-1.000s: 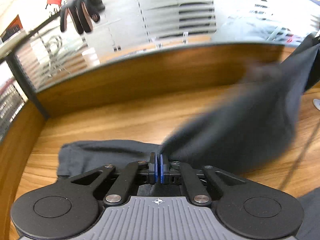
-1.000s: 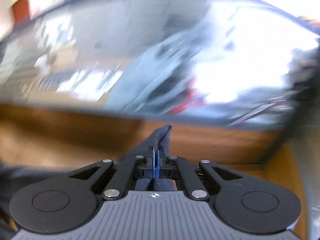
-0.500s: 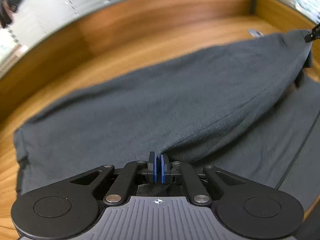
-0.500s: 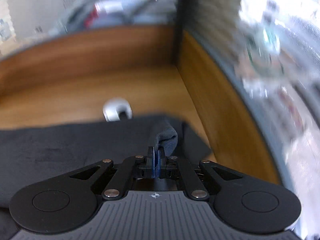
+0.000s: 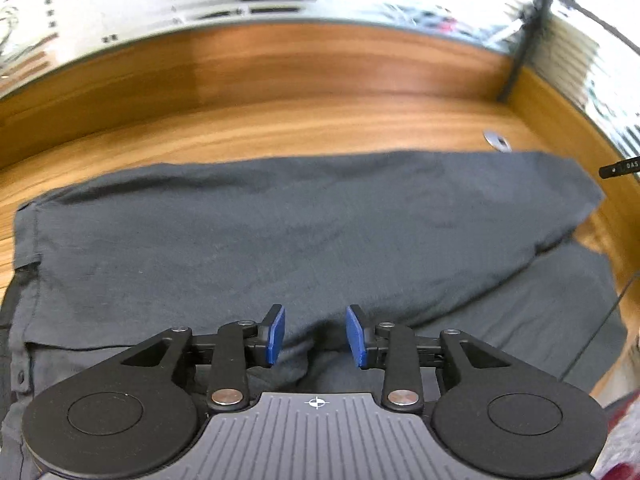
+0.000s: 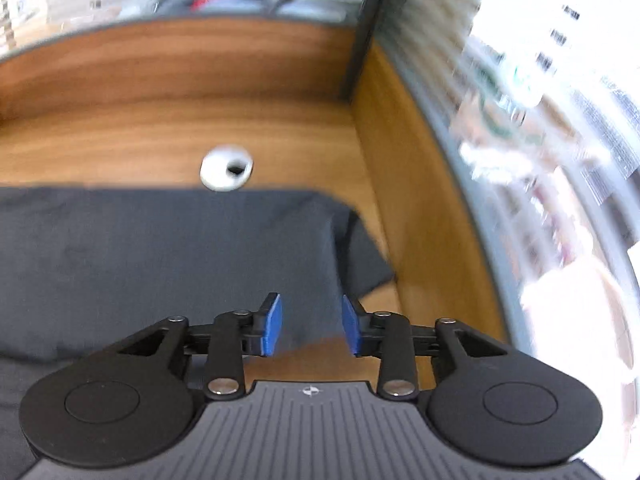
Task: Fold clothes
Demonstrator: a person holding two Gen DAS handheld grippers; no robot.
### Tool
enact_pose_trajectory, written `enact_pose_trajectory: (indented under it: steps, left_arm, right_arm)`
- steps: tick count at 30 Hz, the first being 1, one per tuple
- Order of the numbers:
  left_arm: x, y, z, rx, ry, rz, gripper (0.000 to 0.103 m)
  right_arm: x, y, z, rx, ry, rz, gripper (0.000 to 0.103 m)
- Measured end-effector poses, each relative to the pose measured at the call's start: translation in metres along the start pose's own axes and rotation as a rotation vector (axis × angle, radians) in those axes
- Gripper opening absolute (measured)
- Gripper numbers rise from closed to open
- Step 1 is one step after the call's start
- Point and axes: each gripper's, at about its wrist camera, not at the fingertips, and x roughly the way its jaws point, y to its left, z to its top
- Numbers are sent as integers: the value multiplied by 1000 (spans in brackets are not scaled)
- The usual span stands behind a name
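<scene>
wooden desk [image 5: 280, 128] | dark garment [image 5: 304, 232] under both opening grippers

1. Garment [image 5: 304, 232]: plain dark grey, unpatterned, with a darker strip at its left edge.
2. Desk [image 5: 280, 128]: warm orange-brown wood with streaky horizontal grain; the raised panel [image 6: 180, 64] behind it has the same finish.
3. Grommet [image 6: 226, 167]: silver-white ring with a dark centre.
4. Left gripper [image 5: 316, 334]: black linkage, blue pads [image 5: 276, 334], ribbed grey body.
5. Right gripper [image 6: 311, 326]: same black, blue and grey.
</scene>
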Motion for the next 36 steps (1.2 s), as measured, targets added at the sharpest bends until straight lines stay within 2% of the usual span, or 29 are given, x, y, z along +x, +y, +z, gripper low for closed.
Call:
enact_pose_trajectory:
  steps: [4,6,10,16,18,26,29,36]
  left_arm:
    - [-3,3,7,-79,-29,60,39]
    - [-4,7,11,-124,-38,91,43]
    - [0,18,21,-197,-35,143,44]
    - [-8,52,30,-285,-58,239,46]
    - [-11,65,30,-303,-68,264,51]
    - [-13,123,23,-346,-65,319,52]
    - [-15,145,20,-340,-64,312,53]
    - [-24,199,15,-330,-73,252,66]
  right_arm:
    - [26,-14,27,75,-25,19,38]
    - [46,-13,41,88,-28,21,38]
    - [74,-6,55,106,-26,42,38]
    - [101,15,71,77,-8,160,38]
    - [102,29,74,35,-11,206,38]
    - [83,100,80,-119,-59,338,42]
    - [71,128,83,-143,-75,382,44]
    - [37,205,86,-215,-99,494,50]
